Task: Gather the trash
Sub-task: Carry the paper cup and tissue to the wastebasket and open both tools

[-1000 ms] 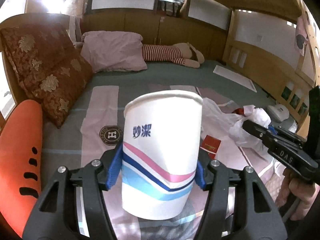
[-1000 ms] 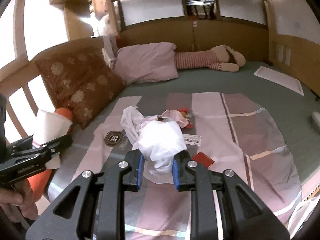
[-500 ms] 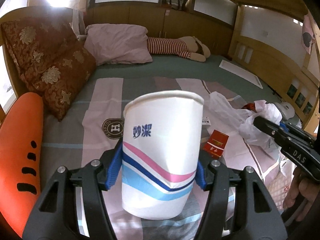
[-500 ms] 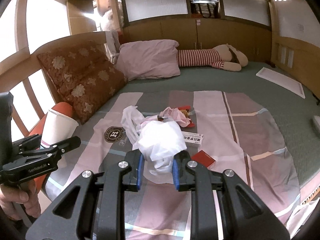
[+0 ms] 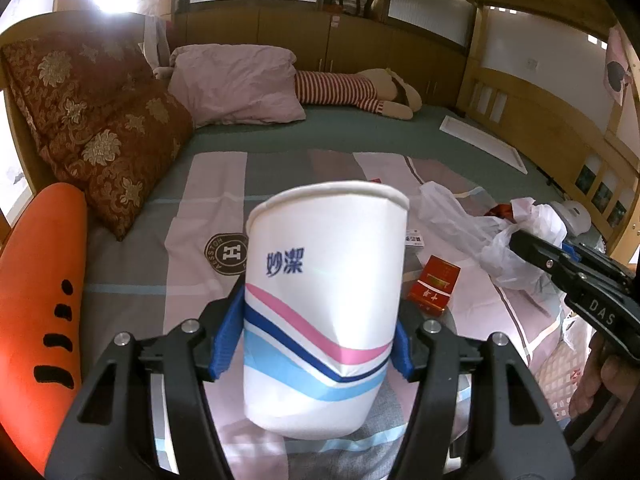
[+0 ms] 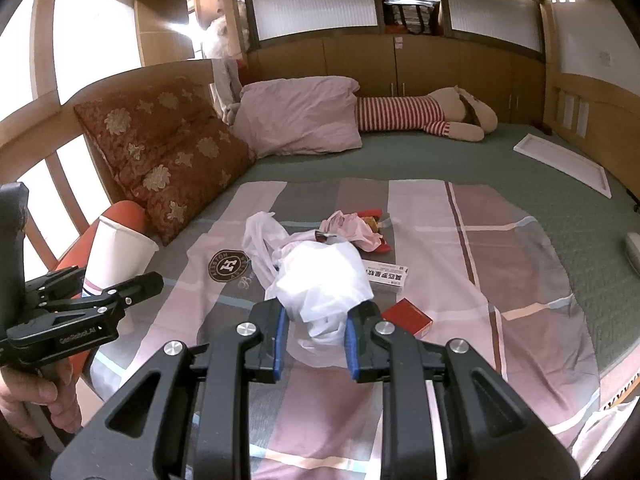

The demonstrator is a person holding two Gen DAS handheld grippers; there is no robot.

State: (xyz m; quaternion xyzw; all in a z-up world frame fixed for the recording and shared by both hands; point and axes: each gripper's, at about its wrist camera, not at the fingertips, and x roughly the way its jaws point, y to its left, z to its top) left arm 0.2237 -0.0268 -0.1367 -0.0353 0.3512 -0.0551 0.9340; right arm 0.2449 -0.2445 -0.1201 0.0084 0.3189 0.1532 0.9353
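My left gripper (image 5: 316, 340) is shut on a white paper cup (image 5: 324, 304) with pink and blue stripes, held upright above the bed; the cup also shows in the right wrist view (image 6: 116, 252). My right gripper (image 6: 314, 340) is shut on a white plastic bag (image 6: 320, 280), also seen in the left wrist view (image 5: 500, 240). On the patchwork sheet lie a red cigarette box (image 6: 408, 318), a white flat box with print (image 6: 386, 274) and a pink and red wrapper pile (image 6: 356, 228).
Red floral cushions (image 6: 168, 152), a pink pillow (image 6: 300, 114), a striped plush toy (image 6: 420, 116) and a white board (image 6: 564, 162) lie farther back on the green bed. An orange bolster (image 5: 40, 308) lies at the left edge. Wooden walls surround the bed.
Both grippers have moved slightly back and up over the bed, each keeping its hold. The red box and wrappers show more fully.
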